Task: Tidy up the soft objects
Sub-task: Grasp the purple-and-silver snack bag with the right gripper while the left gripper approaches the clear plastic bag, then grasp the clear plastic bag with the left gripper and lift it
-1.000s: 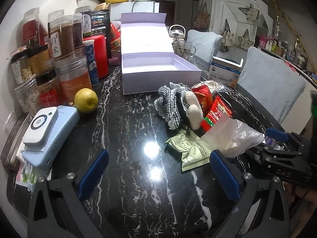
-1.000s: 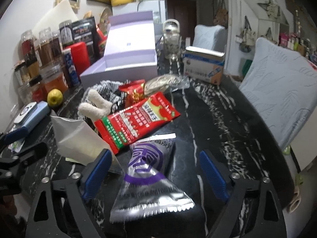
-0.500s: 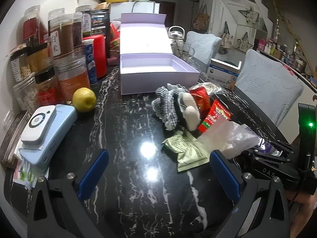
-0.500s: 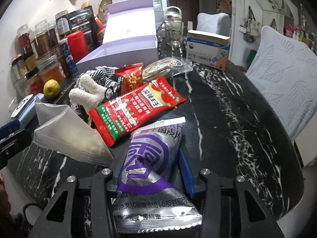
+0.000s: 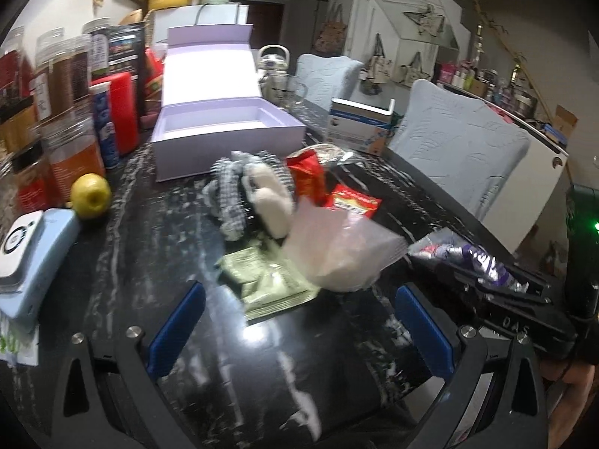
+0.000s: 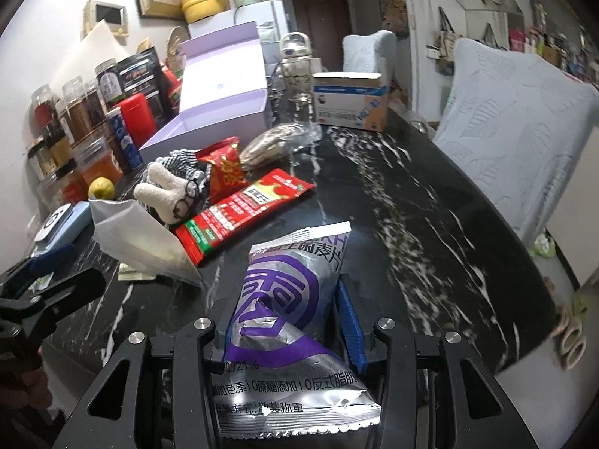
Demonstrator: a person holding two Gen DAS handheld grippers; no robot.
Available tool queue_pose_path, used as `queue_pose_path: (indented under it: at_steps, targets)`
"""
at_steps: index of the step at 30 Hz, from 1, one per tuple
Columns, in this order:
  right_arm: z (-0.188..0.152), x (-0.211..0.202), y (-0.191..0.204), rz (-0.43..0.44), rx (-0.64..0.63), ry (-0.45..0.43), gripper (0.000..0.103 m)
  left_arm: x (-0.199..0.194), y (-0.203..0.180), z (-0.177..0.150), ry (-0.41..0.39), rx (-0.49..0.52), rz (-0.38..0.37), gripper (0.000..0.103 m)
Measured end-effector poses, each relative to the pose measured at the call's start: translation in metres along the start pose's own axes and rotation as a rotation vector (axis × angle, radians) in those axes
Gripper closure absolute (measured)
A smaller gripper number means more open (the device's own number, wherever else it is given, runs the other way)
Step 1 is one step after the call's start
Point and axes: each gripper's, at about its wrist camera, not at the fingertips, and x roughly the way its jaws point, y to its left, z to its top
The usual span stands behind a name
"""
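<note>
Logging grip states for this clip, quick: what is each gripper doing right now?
Left gripper: open, nothing between its fingers.
Right gripper: closed on the silver and purple snack bag.

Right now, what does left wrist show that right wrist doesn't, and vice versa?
Left wrist only: the left gripper head on, jaws wide apart with nothing between them, and most of the green packet lying flat on the table.

Right wrist only: the right gripper shut on the purple and silver snack bag, with the bag's printed front readable, and the full length of the long red packet.

Both: the open lavender box, plush toy, clear plastic bag and lemon.
</note>
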Motion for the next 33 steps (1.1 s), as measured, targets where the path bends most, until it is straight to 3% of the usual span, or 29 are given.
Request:
queue_pose_path:
  at_steps: [9, 11, 12, 17, 18, 33]
  targets:
    - [-0.014, -0.009, -0.018, -0.010, 0.045, 0.002, 0.059, 0.026, -0.022, 0.012, -0.020, 0.060, 0.002, 0.000]
    - [-0.016, -0.010, -0.022, -0.008, 0.054, 0.001, 0.059, 0.032, -0.024, 0.012, -0.007, 0.065, 0.014, 0.013]
    - [-0.017, -0.010, -0.023, -0.006, 0.060, 0.001, 0.059, 0.037, -0.024, 0.013, 0.014, 0.060, 0.049, 0.038]
    - [-0.022, -0.012, -0.028, -0.004, 0.068, 0.001, 0.059, 0.040, -0.021, 0.005, 0.028, 0.024, 0.034, 0.053]
    - [-0.023, -0.012, -0.029, -0.004, 0.070, 0.002, 0.059, 0.037, -0.022, 0.003, 0.014, 0.030, 0.036, 0.064]
    - [-0.022, -0.019, -0.018, 0.031, 0.051, -0.011, 0.059, -0.001, -0.015, 0.007, -0.071, 0.036, 0.020, 0.064]
